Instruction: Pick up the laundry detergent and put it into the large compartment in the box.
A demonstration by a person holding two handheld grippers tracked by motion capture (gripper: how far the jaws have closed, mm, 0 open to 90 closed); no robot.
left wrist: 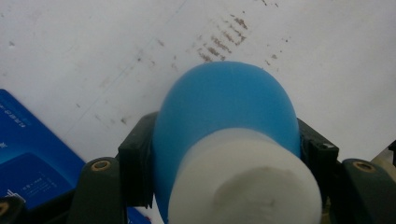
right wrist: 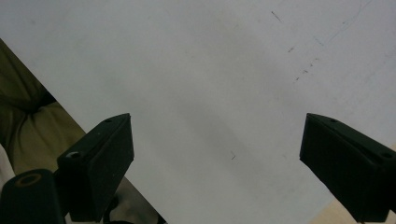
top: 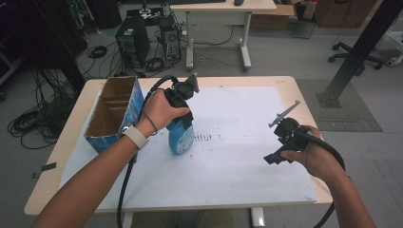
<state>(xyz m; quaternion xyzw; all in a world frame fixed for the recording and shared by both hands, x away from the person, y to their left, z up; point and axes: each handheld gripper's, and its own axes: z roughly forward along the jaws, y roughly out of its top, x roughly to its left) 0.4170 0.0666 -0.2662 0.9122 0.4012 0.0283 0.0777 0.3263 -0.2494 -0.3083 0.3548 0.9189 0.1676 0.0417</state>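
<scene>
The left gripper [top: 183, 111] squeezes the blue bottle [top: 181, 136] tight, jaws pressed on both sides just under the white cap [left wrist: 245, 186], so it will not slip. The bottle stands up on the white mat [top: 237, 156], right beside the open cardboard box [top: 114, 114] (maybe where it belongs). The right gripper [top: 280, 145] waits well apart, jaws wide, holding nothing.

One blue bottle [top: 181, 137], one cardboard box [top: 114, 113].
</scene>
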